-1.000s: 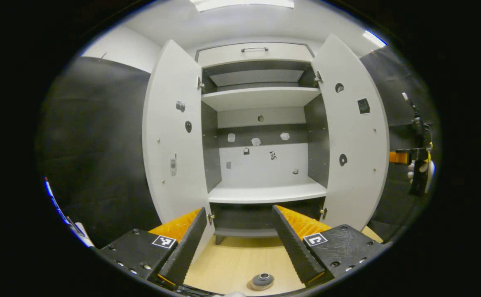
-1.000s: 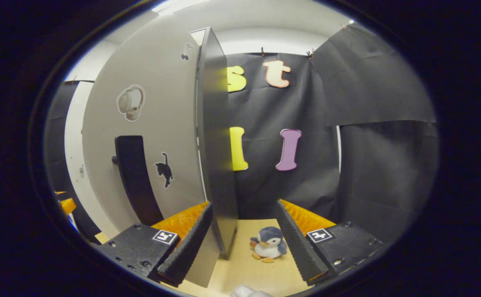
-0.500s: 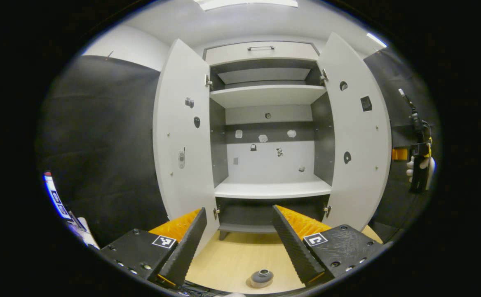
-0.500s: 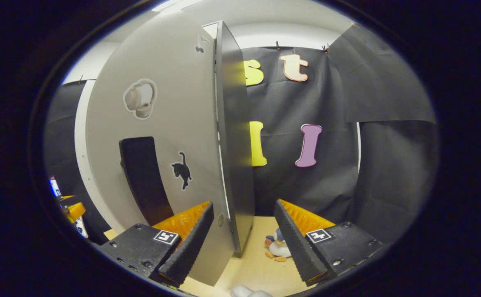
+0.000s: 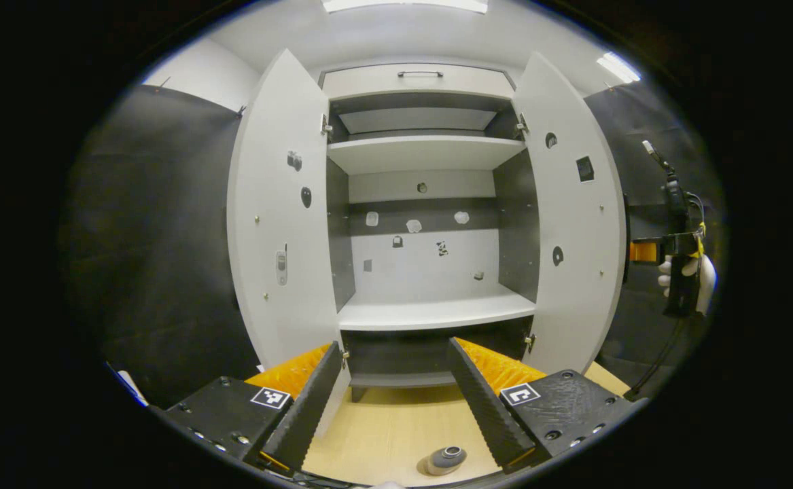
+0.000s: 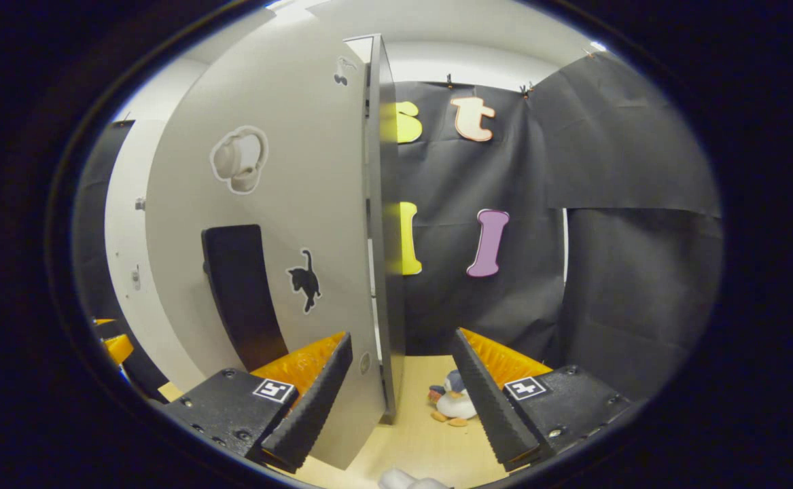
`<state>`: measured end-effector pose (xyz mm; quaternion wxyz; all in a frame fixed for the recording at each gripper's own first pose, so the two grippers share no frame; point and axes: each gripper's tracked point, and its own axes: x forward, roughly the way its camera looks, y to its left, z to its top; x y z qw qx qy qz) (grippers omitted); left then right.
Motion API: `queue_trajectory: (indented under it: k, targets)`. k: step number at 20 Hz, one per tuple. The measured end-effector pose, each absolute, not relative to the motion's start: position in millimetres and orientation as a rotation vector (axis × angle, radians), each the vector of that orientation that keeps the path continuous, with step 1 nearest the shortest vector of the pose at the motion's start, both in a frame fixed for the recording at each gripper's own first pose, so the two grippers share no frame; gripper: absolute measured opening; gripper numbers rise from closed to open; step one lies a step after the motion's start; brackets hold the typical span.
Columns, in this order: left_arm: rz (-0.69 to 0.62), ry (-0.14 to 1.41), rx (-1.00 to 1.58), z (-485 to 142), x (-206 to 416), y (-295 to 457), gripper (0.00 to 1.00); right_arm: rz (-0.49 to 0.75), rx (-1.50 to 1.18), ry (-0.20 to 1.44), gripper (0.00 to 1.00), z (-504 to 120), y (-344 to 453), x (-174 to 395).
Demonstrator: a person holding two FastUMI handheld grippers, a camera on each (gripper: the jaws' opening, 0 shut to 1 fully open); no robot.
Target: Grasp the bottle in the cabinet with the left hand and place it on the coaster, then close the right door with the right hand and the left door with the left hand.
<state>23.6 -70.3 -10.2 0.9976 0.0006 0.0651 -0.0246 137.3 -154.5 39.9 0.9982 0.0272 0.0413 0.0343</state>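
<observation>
White cabinet shelves (image 5: pixel 437 314) at frame centre hold no bottle, both doors stand open, and my left gripper (image 5: pixel 391 401) and right gripper (image 6: pixel 399 394) fingers are apart, empty.

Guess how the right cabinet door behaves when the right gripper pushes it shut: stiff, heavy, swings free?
The right door looks like a rigid flat panel, so it likely won't flex. It hangs on hinges, so it should swing rather than slide. The right gripper is open, straddling its edge; a sideways nudge probably suffices.
</observation>
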Motion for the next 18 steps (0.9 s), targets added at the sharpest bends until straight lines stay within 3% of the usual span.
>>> queue_trajectory:
  k: [12,18]
  targets:
    - [-0.128,0.119,0.007,-11,32,-32,0.98,0.037,0.049,0.071,0.95,41,-85,149]
    - [-0.162,0.110,0.011,-7,32,-27,0.96,0.106,0.056,0.079,0.98,36,-47,145]
